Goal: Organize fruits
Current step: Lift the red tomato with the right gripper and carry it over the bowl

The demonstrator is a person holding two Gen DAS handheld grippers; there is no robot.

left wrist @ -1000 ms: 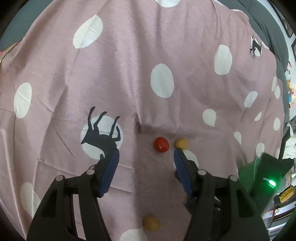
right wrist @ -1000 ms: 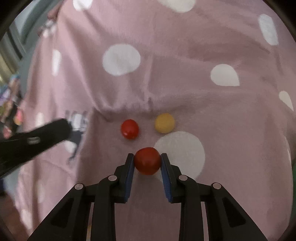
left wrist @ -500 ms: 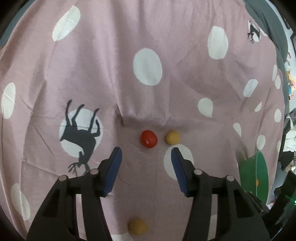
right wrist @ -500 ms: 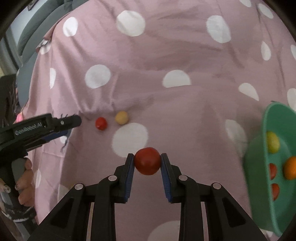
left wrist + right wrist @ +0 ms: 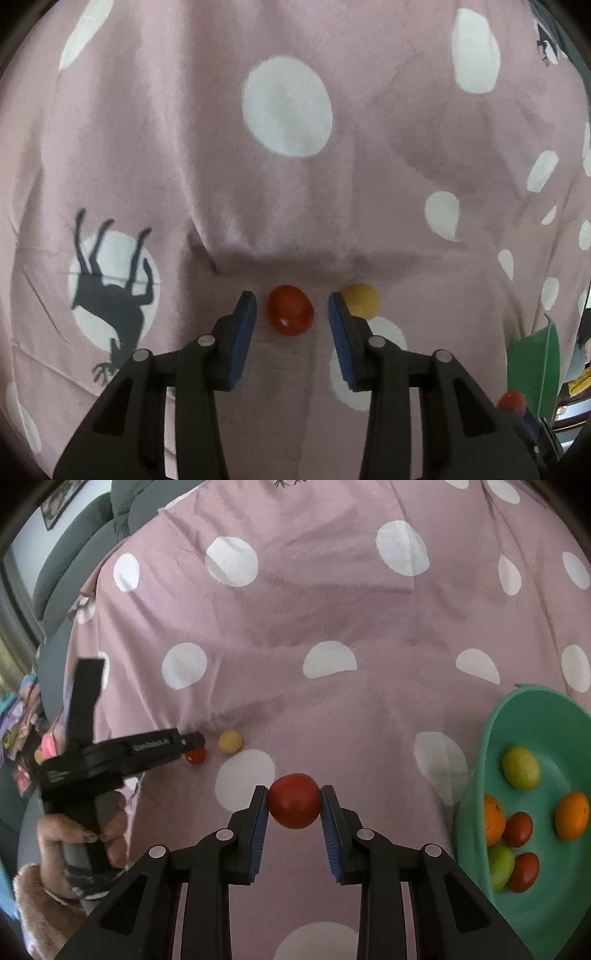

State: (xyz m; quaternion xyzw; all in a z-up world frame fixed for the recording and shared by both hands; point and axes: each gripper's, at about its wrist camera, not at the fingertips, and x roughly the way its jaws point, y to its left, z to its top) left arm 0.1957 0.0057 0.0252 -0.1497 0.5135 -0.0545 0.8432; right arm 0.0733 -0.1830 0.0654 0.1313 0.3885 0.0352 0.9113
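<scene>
Since the earlier frame the left gripper (image 5: 291, 314) is dropping onto the small red fruit (image 5: 290, 310), jaws narrowing from wide to a slim gap; the right one is swinging off toward the bowl w/ its load. Left jaws are closing right now, red fruit sitting between the blue pads, slivers of cloth showing either side, so pads aren't pressing yet. Right gripper (image 5: 294, 802) is clamping a bigger red fruit (image 5: 294, 800) firmly, pads touching both sides, fruit hanging clear above the cloth.

Moving outward: a yellow fruit (image 5: 361, 300) is lying just beside the left gripper's right-hand finger, touching or nearly so — can't tell which. Both small fruits are resting just below a fold in the pink spotted bedspread (image 5: 184, 147), roughly mid-cloth, well apart from its edges. In the right wrist view a hand (image 5: 81, 834) is gripping the left tool's handle near the cloth's left edge.

Progress, as I'm judging it: well along. Six-ish fruits are already sitting in the bowl; one is riding in the right grip; two are left on the cloth, one about to be grabbed. Any others out of view — can't say.

Containers: the green bowl (image 5: 476, 775) is sitting at the bedspread's right side, holding two orange fruits, two yellow-green ones & two red ones, clustered toward its near-left wall.
</scene>
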